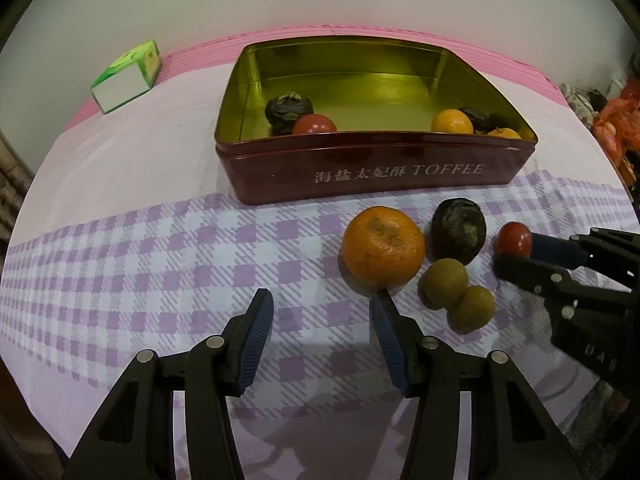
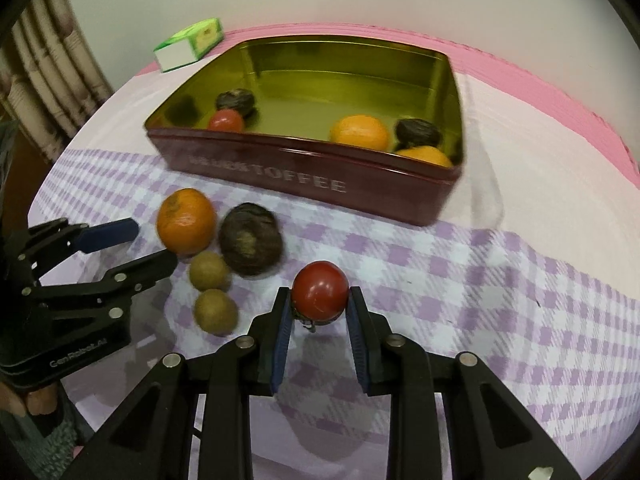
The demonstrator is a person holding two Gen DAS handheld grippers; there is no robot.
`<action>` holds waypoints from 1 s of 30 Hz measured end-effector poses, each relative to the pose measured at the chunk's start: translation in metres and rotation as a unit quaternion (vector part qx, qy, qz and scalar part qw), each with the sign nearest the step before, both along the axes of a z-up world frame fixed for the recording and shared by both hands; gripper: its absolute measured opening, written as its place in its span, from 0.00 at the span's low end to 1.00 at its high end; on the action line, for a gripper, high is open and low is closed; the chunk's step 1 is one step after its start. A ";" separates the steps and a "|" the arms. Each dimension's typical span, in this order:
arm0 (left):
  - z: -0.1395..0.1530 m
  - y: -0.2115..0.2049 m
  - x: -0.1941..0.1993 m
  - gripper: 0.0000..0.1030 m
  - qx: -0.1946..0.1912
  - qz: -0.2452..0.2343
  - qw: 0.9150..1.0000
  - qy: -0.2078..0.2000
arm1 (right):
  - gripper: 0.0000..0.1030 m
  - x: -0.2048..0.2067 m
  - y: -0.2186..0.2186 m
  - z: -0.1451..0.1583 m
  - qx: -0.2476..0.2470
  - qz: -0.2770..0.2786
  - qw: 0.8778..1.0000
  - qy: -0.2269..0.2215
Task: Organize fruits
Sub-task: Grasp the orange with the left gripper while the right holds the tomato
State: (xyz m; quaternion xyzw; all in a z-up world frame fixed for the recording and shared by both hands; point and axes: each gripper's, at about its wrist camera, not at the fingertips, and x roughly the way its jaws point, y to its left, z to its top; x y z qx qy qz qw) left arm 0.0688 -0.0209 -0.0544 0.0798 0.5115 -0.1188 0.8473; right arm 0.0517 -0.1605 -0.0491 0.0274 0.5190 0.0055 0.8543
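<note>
A dark red toffee tin (image 1: 376, 168) (image 2: 304, 180) with a gold inside stands open on the checked cloth, holding a tomato, two oranges and dark wrinkled fruits. In front of it lie an orange (image 1: 382, 248) (image 2: 186, 220), a dark wrinkled fruit (image 1: 458, 230) (image 2: 252, 240) and two small brown-green fruits (image 1: 444, 284) (image 2: 210, 270). My right gripper (image 2: 320, 300) (image 1: 510, 250) is shut on a red tomato (image 2: 319, 294) (image 1: 515, 239). My left gripper (image 1: 322, 304) (image 2: 154, 244) stands open, its right pad close below the orange, with nothing between the fingers.
A green and white carton (image 1: 128, 76) (image 2: 190, 44) lies at the far left of the table. A pink band of cloth (image 1: 520, 68) runs behind the tin. Orange bags (image 1: 616, 128) sit off the right edge. A curtain (image 2: 48, 72) hangs at the left.
</note>
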 end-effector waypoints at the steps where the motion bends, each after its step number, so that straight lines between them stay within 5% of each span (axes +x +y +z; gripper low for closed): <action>1: 0.000 -0.001 0.001 0.51 0.000 -0.001 1.000 0.000 | 0.25 -0.001 -0.003 0.000 0.001 -0.005 1.000 0.000; 30: -0.008 -0.037 0.027 0.58 -0.013 -0.036 0.999 -0.008 | 0.25 -0.005 -0.022 0.002 0.012 -0.029 0.999 -0.003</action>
